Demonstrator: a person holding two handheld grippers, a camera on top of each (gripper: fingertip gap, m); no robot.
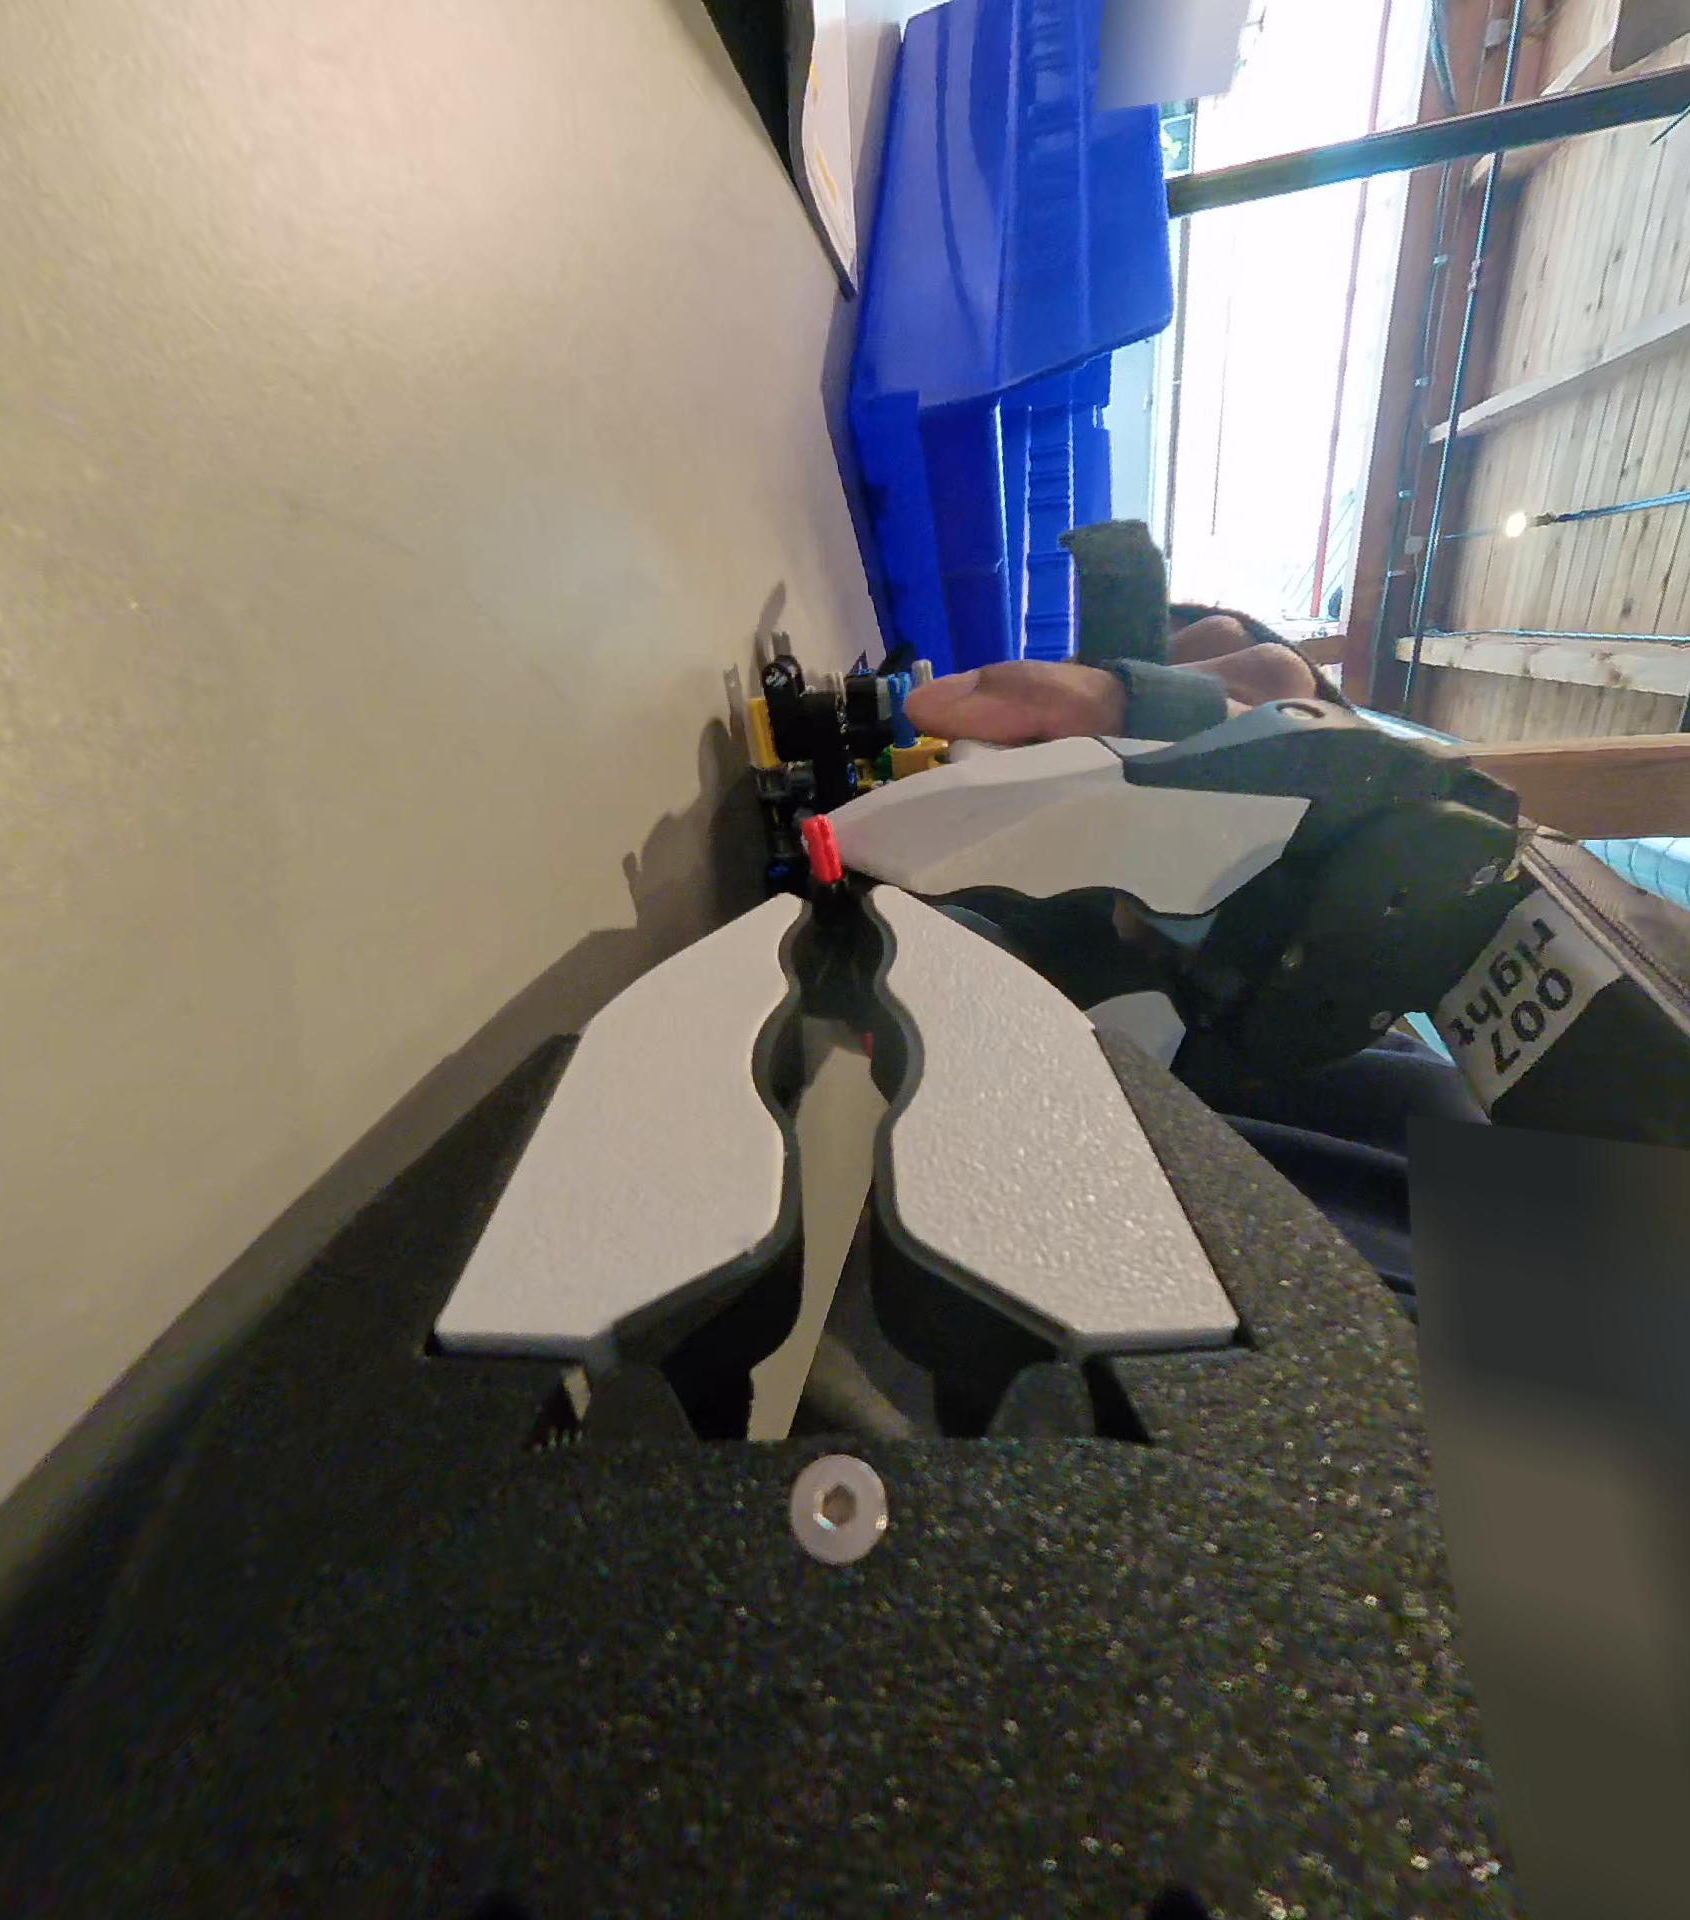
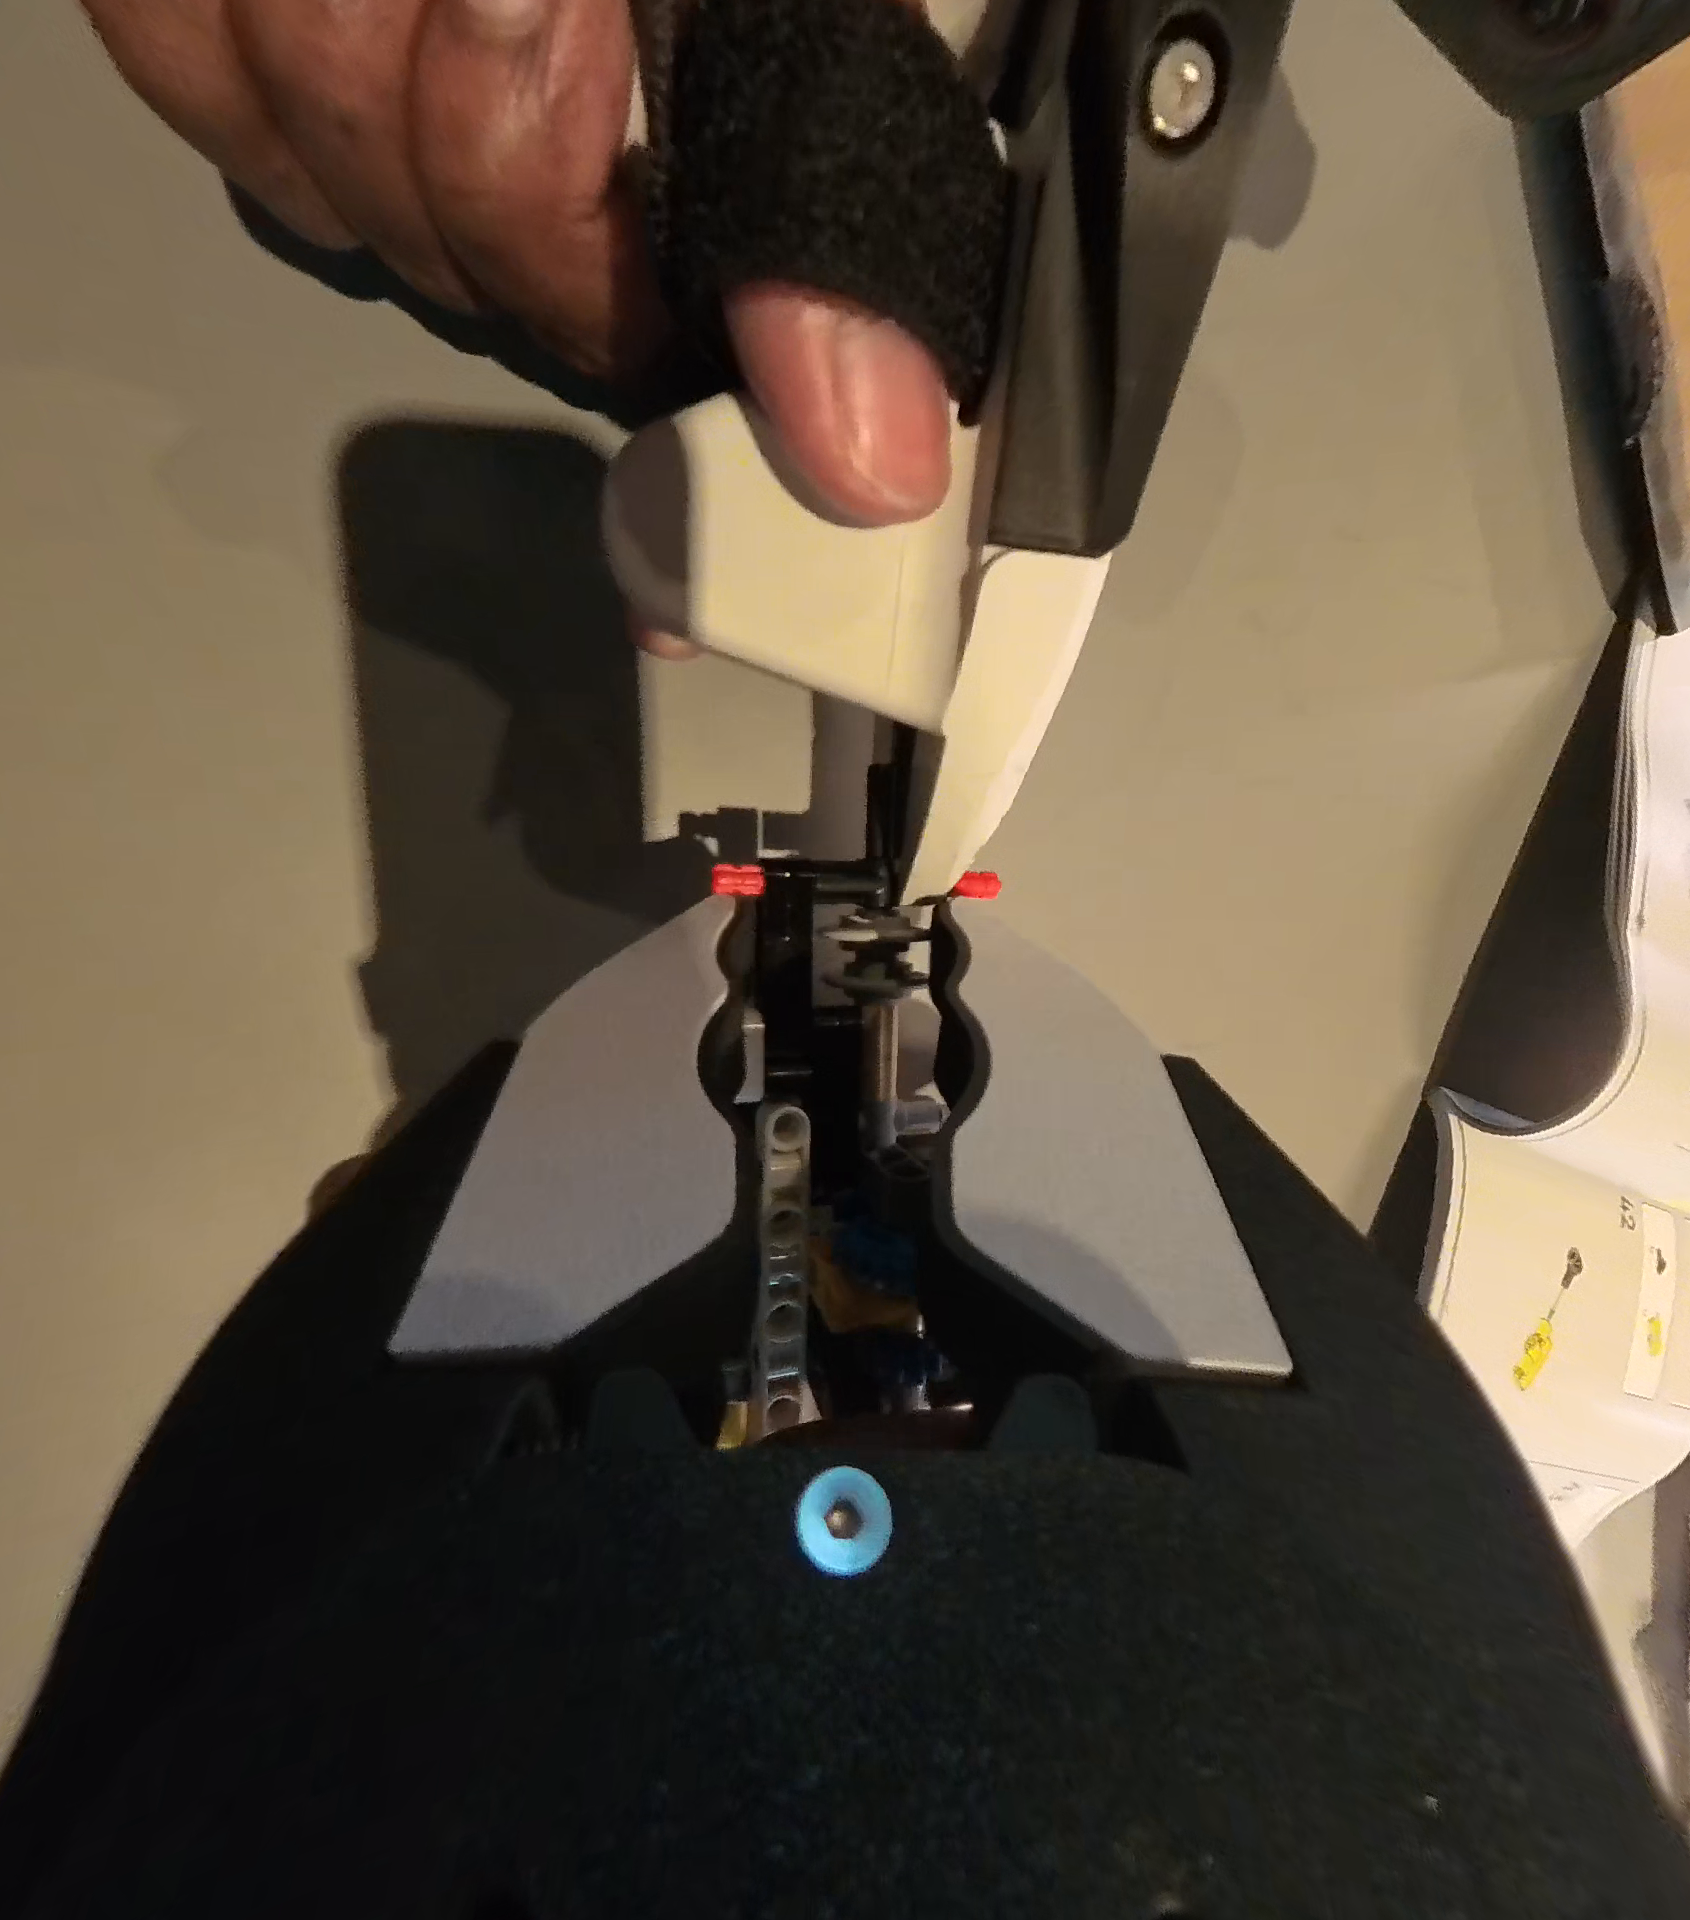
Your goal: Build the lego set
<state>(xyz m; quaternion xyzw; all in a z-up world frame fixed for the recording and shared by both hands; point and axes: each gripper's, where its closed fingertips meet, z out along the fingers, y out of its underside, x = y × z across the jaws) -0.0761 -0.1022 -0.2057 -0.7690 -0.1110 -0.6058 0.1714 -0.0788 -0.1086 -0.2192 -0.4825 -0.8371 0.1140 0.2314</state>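
Both tools met at the lego model. From the right wrist view, the right tool was closed part-way around the black front of the lego model, its grey fingers pressed to either side of it — a grey holed beam and blue and yellow parts ran back between them. Two red pins stuck out left and right at the fingertips. The left tool came in from above, a gloved hand on it, its white tip touching the model's top beside the right-hand red pin.

From the left wrist view, the left tool had its fingers nearly together on a thin black part tipped with a red pin — the right tool lay across just beyond. The model sat low against the pale surface, blue bins behind it. Instruction pages lay at the right.
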